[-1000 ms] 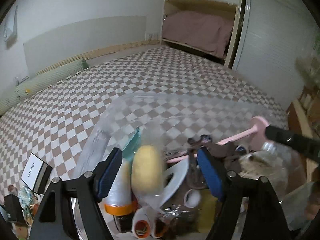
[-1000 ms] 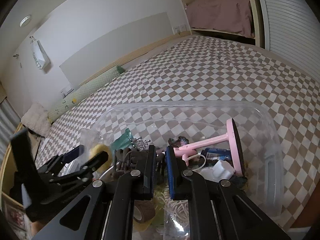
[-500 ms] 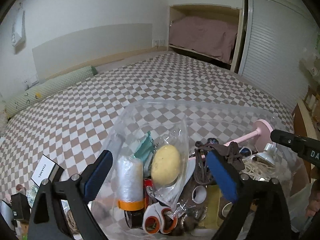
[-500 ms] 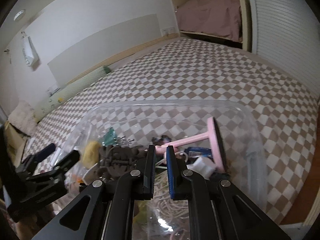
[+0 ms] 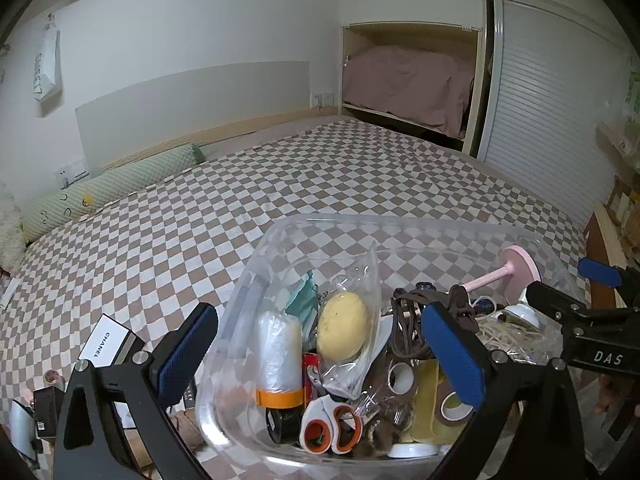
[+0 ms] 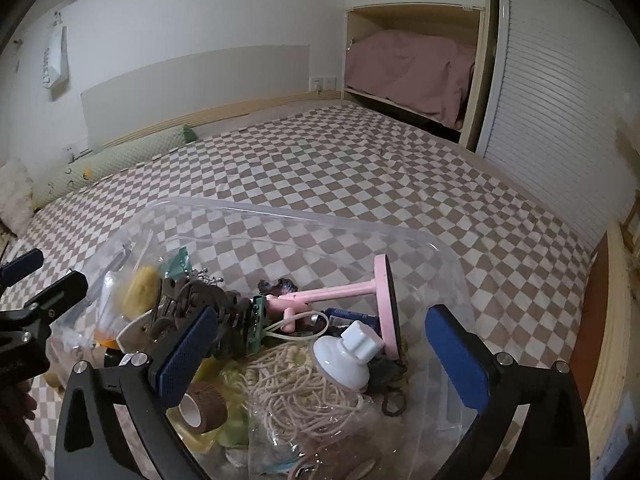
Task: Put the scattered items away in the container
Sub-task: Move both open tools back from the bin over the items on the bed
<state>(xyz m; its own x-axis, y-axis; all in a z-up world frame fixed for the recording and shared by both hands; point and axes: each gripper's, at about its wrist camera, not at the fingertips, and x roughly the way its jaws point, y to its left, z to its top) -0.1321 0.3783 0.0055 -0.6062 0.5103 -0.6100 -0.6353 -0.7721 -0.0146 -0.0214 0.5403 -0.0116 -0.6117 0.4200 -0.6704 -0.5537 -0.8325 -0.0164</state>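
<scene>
While both tools' jaws are opening – nothing between – the container (image 5: 400,220) sits full.

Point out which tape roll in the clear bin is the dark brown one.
The dark brown tape roll lies near the bin's front edge, beside the cream cord bundle. The other roll is yellowish with an olive core.

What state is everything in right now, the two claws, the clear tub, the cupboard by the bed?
Left gripper: jaws opening, nothing between the pads.
Right gripper: jaws opening, holding nothing.
Clear tub: lidless, piled with odds and ends.
Pink stand: lying on its side in the tub.
Yellow ball: inside a clear bag.
Cupboard: open, pink bedding inside.
</scene>
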